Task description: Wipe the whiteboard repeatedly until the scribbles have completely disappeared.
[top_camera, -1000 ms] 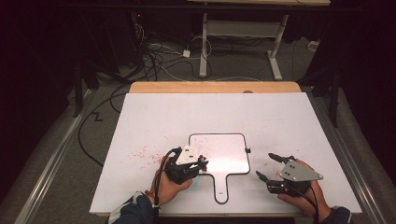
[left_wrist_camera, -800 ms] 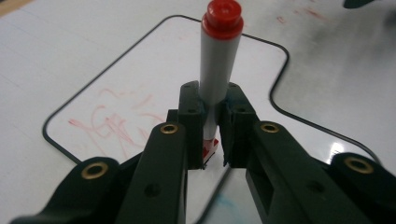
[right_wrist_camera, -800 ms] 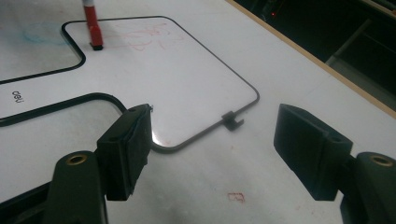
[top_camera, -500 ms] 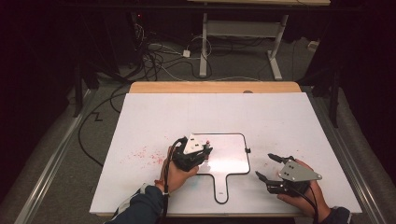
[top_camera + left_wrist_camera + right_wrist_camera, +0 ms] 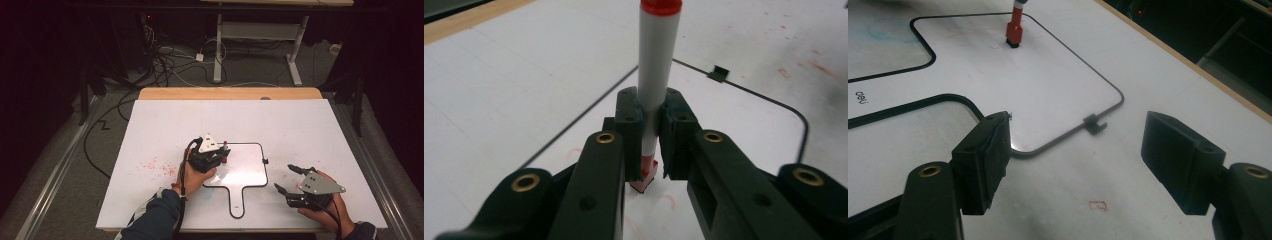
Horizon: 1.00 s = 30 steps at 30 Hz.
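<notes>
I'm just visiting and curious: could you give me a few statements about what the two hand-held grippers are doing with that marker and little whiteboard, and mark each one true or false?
1. The left gripper is shut on the red marker. True.
2. The marker lies flat on the table. False: it stands upright, its red end down on the small whiteboard.
3. The right gripper holds an eraser. False: its jaws stand open and hold nothing.
4. The whiteboard has a dark rim and a handle pointing toward the person. True.
5. The right gripper rests on the whiteboard's middle. False: it sits off the board's right side, over the white table.
</notes>
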Each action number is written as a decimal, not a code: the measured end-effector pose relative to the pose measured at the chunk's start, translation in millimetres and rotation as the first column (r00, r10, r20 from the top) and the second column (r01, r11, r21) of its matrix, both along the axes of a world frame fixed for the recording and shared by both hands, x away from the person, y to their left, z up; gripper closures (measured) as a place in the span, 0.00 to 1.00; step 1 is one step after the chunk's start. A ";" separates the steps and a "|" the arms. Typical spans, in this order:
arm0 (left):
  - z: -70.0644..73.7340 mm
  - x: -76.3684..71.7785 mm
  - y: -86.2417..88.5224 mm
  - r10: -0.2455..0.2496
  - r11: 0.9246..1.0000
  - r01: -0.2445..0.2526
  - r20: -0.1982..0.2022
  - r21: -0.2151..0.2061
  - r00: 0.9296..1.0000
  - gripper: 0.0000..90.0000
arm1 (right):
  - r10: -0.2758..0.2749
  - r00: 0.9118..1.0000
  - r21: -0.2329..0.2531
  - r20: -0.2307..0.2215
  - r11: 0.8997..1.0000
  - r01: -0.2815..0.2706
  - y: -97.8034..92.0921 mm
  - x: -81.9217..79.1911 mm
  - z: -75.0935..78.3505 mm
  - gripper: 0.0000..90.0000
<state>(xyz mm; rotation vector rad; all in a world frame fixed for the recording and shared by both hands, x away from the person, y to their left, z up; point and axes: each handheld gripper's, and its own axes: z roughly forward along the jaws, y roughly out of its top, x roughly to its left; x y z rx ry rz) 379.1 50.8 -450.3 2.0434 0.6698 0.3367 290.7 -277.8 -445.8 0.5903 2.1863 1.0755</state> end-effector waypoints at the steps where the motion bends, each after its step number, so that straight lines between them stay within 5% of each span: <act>1: 0.7 -4.8 -0.5 -0.013 1.000 0.013 -0.003 0.006 1.000 0.88 | -0.002 1.000 0.000 0.000 1.000 0.002 -0.3 -0.1 0.2 0.32; 7: 4.8 -27.9 -1.1 -0.048 0.996 0.046 0.025 0.080 0.999 0.88 | 0.000 1.000 0.002 0.004 1.000 0.000 -0.1 -0.9 1.1 0.32; 13: -0.4 -0.2 -2.0 0.007 1.000 -0.007 0.028 0.020 1.000 0.88 | 0.007 1.000 0.006 0.009 1.000 -0.007 2.1 -0.9 1.3 0.32; 20: -3.0 25.7 -10.4 0.048 0.999 -0.048 0.045 -0.005 0.998 0.88 | 0.009 1.000 0.002 -0.001 1.000 -0.009 1.8 0.5 -0.4 0.32; 24: -0.6 28.0 -12.0 0.055 0.998 -0.055 0.038 0.016 0.998 0.88 | 0.004 1.000 0.001 -0.004 1.000 -0.004 0.0 0.0 -0.8 0.32; 28: 2.1 21.3 -10.9 0.001 1.000 -0.001 -0.004 0.014 1.000 0.88 | 0.002 1.000 0.003 0.000 1.000 -0.002 -1.4 -0.8 0.1 0.32; 30: 4.0 13.3 -15.0 -0.027 0.999 0.026 0.009 0.046 1.000 0.88 | 0.001 1.000 0.001 0.001 1.000 -0.001 -1.5 -1.2 0.4 0.32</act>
